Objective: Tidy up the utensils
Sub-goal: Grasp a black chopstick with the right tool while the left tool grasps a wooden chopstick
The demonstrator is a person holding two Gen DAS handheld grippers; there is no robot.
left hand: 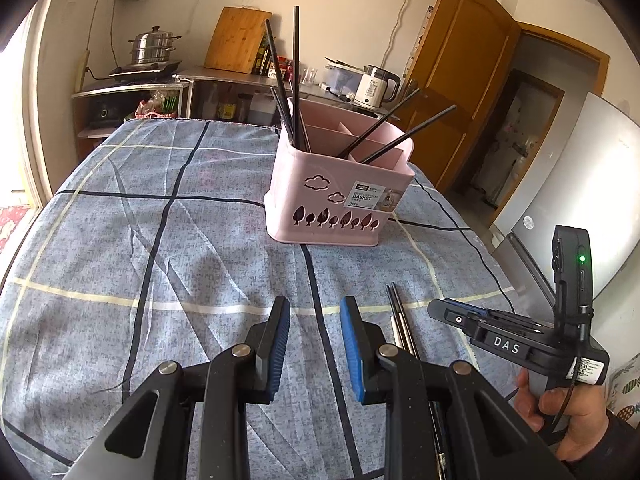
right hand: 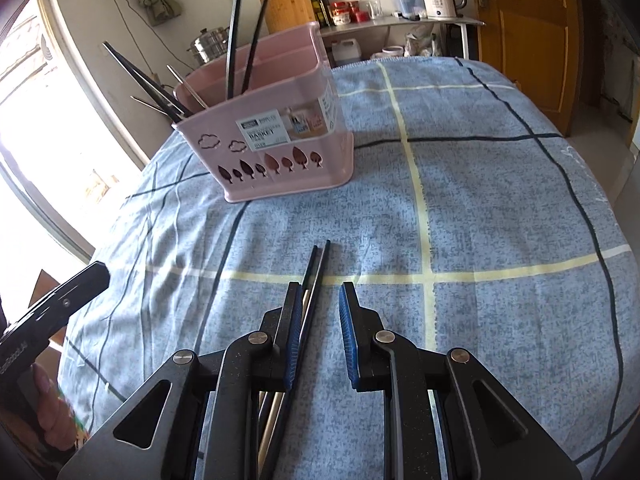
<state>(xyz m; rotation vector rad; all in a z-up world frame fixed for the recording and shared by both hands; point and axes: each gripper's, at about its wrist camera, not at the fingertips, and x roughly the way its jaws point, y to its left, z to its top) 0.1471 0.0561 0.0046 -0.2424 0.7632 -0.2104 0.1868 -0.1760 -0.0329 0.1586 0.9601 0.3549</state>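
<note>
A pink utensil basket (left hand: 340, 184) stands on the checked blue tablecloth with several black chopsticks (left hand: 295, 80) leaning in its compartments. A few loose chopsticks (left hand: 398, 312), black and metal, lie on the cloth just right of my left gripper (left hand: 316, 320), which is open over bare cloth. In the right wrist view the same chopsticks (right hand: 318, 268) run along the inner edge of the left finger and pass under it. My right gripper (right hand: 320, 312) hangs open low above them, pads not pressing. The basket (right hand: 280, 140) lies ahead to the left.
The right gripper (left hand: 444, 312) with a hand on its handle shows at the left view's right edge; the left gripper (right hand: 96, 276) shows at lower left. A counter with a kettle (left hand: 376, 86), a steamer pot (left hand: 154, 46) and a cutting board lies behind the table. Door and fridge are on the right.
</note>
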